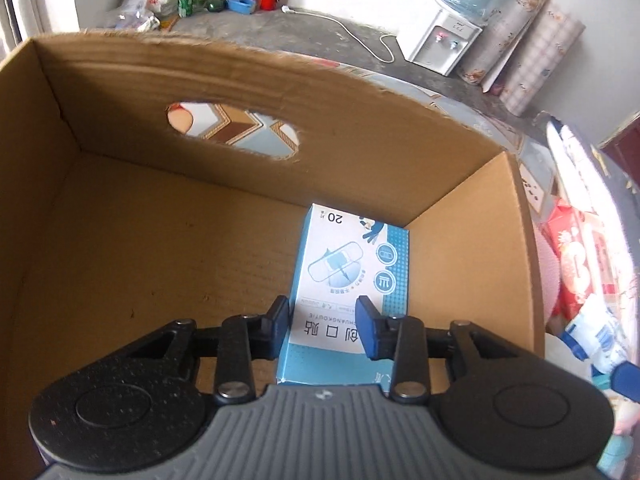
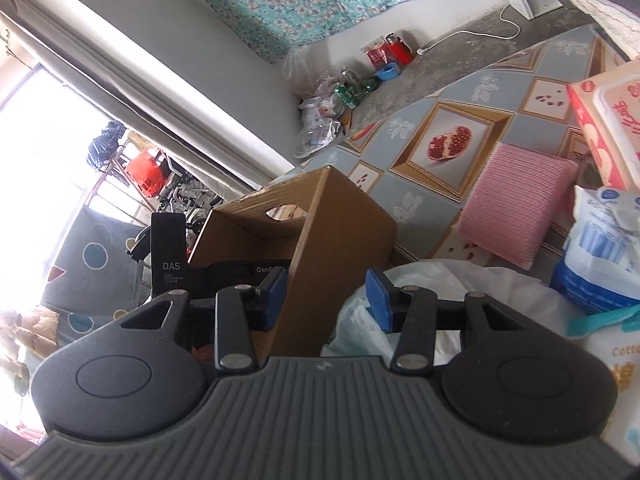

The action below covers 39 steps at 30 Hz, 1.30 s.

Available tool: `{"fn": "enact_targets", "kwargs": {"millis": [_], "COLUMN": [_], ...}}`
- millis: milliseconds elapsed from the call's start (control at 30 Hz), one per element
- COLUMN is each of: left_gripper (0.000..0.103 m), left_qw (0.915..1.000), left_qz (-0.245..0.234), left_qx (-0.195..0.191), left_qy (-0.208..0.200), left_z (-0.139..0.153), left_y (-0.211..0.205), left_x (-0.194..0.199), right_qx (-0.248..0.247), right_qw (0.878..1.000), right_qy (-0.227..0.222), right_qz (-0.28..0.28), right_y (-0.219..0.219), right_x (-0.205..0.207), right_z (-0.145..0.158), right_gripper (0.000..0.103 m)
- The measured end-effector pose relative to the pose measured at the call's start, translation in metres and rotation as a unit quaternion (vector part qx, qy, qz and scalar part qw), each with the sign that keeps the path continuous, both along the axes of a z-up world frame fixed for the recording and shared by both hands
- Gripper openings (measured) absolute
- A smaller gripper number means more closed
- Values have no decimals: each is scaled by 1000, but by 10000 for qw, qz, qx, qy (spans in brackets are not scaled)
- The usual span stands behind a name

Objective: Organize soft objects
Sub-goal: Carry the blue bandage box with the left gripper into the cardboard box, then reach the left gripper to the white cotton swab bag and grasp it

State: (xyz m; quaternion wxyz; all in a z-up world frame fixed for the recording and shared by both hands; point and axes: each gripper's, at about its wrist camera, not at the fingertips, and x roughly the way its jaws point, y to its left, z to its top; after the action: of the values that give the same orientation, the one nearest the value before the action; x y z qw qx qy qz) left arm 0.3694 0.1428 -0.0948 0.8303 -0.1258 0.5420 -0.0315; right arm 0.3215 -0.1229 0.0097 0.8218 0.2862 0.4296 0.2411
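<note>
The plaster box lies flat on the floor of the cardboard box, near its right wall. The left gripper hangs over the near end of it, fingers apart, pads just clear of its sides, so it looks set down. One item is packed; the pink sponge, white bag and tissue packs wait on the table to the right. The right gripper is empty, fingers apart. The plaster box reads "20"; the left gripper's casing reads "DAS"
</note>
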Motion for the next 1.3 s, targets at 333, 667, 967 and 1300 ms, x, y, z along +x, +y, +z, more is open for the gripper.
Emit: {"fn": "enact_targets", "kwargs": {"millis": [333,667,967,1300], "left_gripper": [63,68,76,76], "left_qw": [9950,9750,9619,9589], "left_qz": [320,523,-122,-918], "left_qx": [524,831,648,319], "left_qy": [-782,-1991,-2653,-2664], "left_z": [76,179,208,162], "left_y": [7,-12,-84,-162], "left_x": [-59,-175,-264,-302], "right_qx": [-322,-484,-402,-471], "right_qw": [9971,9937,9932,9907], "right_qy": [-356,-459,-393,-251], "right_qz": [-591,-902,-1022,-1252], "right_y": [-66,-130,-150,-169], "right_x": [-60,-149,-197,-215], "right_z": [36,50,53,48], "right_gripper": [58,61,62,62]}}
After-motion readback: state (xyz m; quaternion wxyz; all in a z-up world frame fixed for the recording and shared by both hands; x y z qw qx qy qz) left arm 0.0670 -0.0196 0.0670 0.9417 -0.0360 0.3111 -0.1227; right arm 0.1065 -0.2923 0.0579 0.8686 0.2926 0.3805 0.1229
